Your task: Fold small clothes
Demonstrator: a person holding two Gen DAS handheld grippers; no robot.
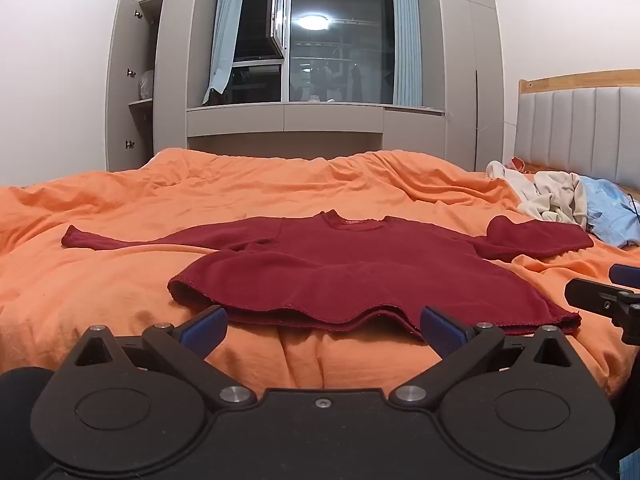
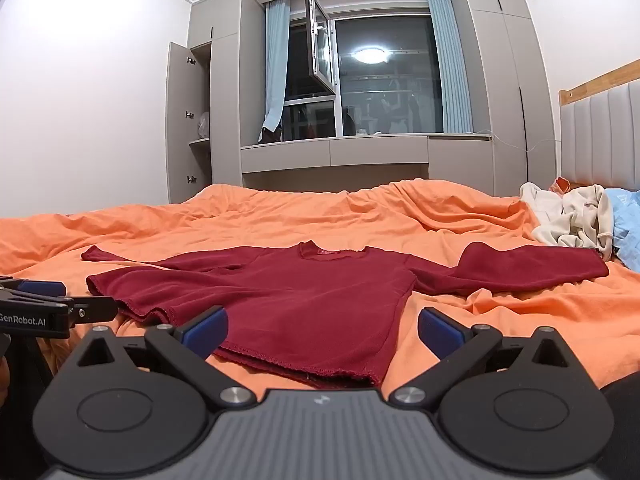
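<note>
Orange bedspread under a window, red shirt spread flat at its near edge, left gripper and right gripper side by side, tilted slightly down at the hem, jaws wide, empty.

The dark red long-sleeved top is seen as a matt knit cloth with a fine ribbed texture and a rough, scalloped hem. The orange bedcover beneath it is shown as soft, matt woven cloth, heavily creased. The left gripper is made of matt black plastic with bright metal pivot pins, and its fingertips are faced with blue, finely textured pads. The right gripper is built alike, with a grey ribbed plastic body. At the far right, the headboard is padded in smooth pale grey upholstery and framed in light varnished wood. The window glass is glossy and reflective.
</note>
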